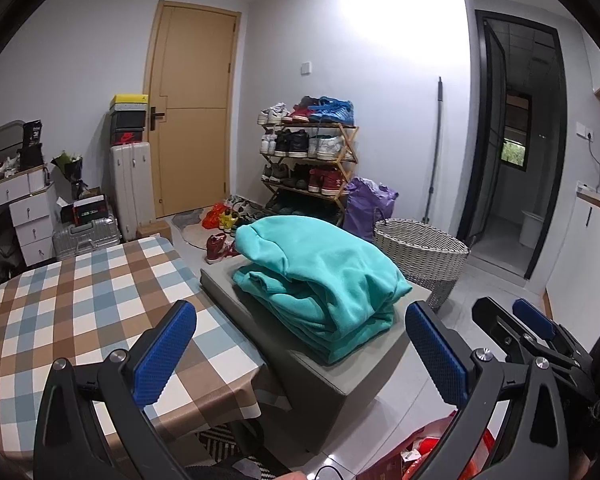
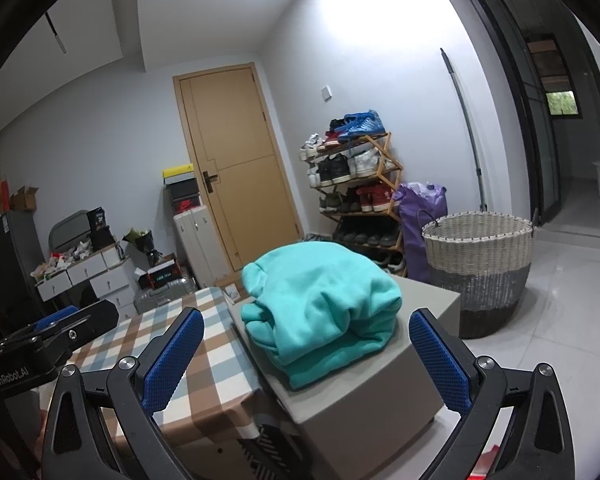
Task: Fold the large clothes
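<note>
A folded teal sweatshirt lies in a stack on a grey box-shaped stool. It also shows in the right wrist view, on the same stool. My left gripper is open and empty, held back from the stack. My right gripper is open and empty too, facing the stack from a short distance. The right gripper shows at the right edge of the left wrist view, and the left gripper at the left edge of the right wrist view.
A table with a checked cloth stands left of the stool. A woven laundry basket stands to the right on the tiled floor. A shoe rack, suitcases and a wooden door are behind.
</note>
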The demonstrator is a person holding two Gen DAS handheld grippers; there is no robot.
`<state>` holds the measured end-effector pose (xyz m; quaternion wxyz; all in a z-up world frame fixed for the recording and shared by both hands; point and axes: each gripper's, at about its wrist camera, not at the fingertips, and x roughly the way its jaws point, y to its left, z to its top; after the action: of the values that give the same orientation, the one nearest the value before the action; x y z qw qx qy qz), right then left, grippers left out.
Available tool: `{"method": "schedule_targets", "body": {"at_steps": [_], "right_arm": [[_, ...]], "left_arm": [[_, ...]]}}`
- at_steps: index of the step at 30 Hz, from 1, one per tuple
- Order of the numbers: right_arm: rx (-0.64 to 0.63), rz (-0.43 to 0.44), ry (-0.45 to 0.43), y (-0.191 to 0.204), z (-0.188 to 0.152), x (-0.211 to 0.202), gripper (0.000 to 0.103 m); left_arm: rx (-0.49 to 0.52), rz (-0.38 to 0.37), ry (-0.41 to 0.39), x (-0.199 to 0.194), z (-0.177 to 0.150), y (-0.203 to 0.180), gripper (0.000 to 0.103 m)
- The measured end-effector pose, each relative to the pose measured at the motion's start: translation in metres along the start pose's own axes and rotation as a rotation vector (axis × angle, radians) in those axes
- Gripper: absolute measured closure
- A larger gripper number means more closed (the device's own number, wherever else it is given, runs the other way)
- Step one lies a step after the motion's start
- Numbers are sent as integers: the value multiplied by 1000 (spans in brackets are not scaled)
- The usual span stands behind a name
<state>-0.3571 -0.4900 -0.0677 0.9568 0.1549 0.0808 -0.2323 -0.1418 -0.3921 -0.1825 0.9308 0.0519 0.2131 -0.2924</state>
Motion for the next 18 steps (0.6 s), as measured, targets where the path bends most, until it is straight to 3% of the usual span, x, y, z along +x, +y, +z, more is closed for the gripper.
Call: {"method": "schedule_targets", "body": {"at_steps": [18], "right_arm": [[7, 8, 12, 2, -1, -1, 0]], "left_arm": [[-5, -35, 11, -3, 4, -3, 1]]}}
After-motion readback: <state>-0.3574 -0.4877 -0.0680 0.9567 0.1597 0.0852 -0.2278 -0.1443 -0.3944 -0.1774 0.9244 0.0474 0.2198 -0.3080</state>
